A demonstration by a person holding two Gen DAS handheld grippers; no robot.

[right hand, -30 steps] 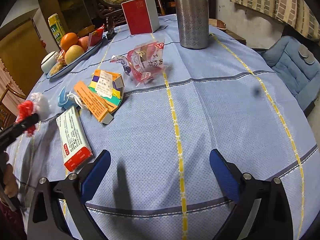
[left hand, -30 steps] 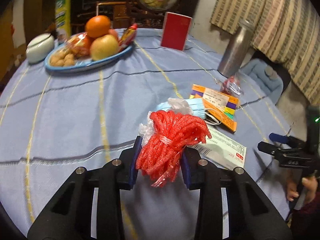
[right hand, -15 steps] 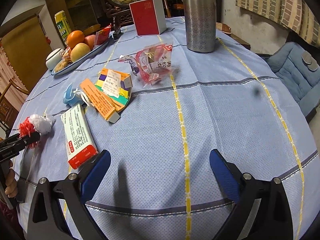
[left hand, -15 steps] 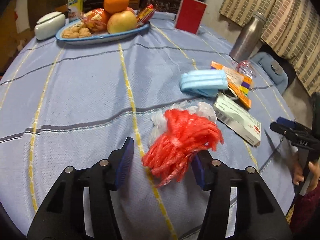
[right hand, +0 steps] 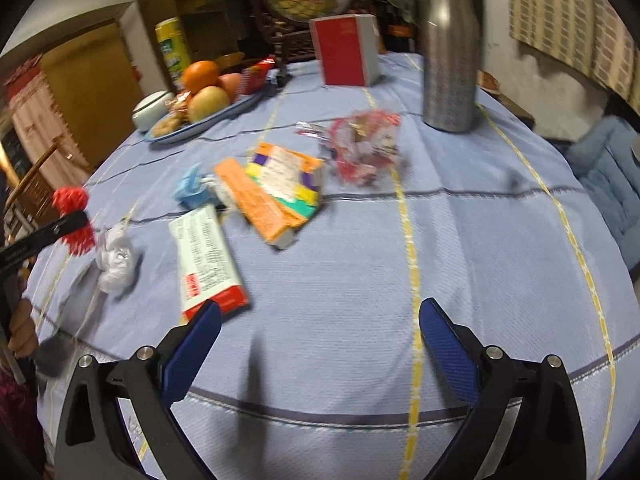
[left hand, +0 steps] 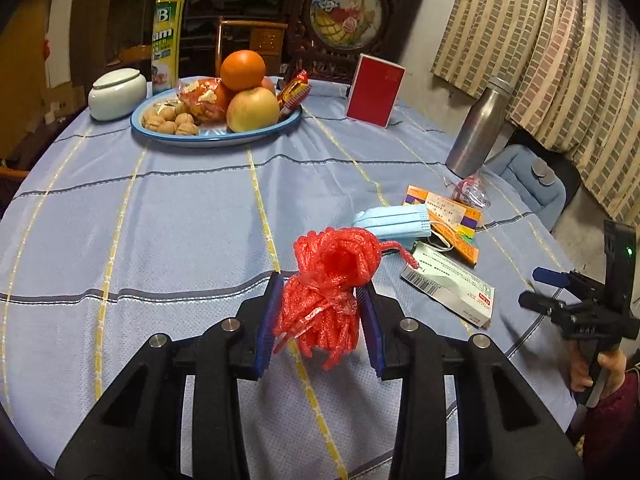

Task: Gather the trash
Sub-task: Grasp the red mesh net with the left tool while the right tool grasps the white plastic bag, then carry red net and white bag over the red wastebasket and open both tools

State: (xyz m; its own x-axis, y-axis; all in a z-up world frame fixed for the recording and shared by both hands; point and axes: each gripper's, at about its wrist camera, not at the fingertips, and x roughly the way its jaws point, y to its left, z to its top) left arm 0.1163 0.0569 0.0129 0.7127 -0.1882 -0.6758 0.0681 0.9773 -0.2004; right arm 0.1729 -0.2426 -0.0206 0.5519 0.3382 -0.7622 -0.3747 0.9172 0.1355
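A red foam net [left hand: 332, 276] is bunched between the blue pads of my left gripper [left hand: 320, 320], whose jaws are closing and pressing on it above the blue tablecloth [left hand: 180, 220]. The right wrist view shows the same net [right hand: 74, 216] at the far left, with a white crumpled wad [right hand: 116, 256] lying on the cloth just beside it. My right gripper [right hand: 320, 340] is open and empty over the cloth, its left finger close to a white medicine box [right hand: 208, 258]. A blue face mask [left hand: 394, 222], an orange and multicoloured box [right hand: 276, 192] and a red-printed plastic wrapper [right hand: 366, 146] lie further in.
A blue-rimmed fruit plate [left hand: 256, 139], a white lidded jar [left hand: 116, 94] and a yellow can [left hand: 166, 32] stand at the back left. A red box [left hand: 374, 90] and a steel bottle [left hand: 478, 132] stand at the back right. A blue cushioned chair [left hand: 528, 184] sits beyond the table's edge.
The left jaws spread half a second ago and have come back together on the red net. The white wad has dropped out onto the cloth. The right gripper has rolled and drifted toward the white box.
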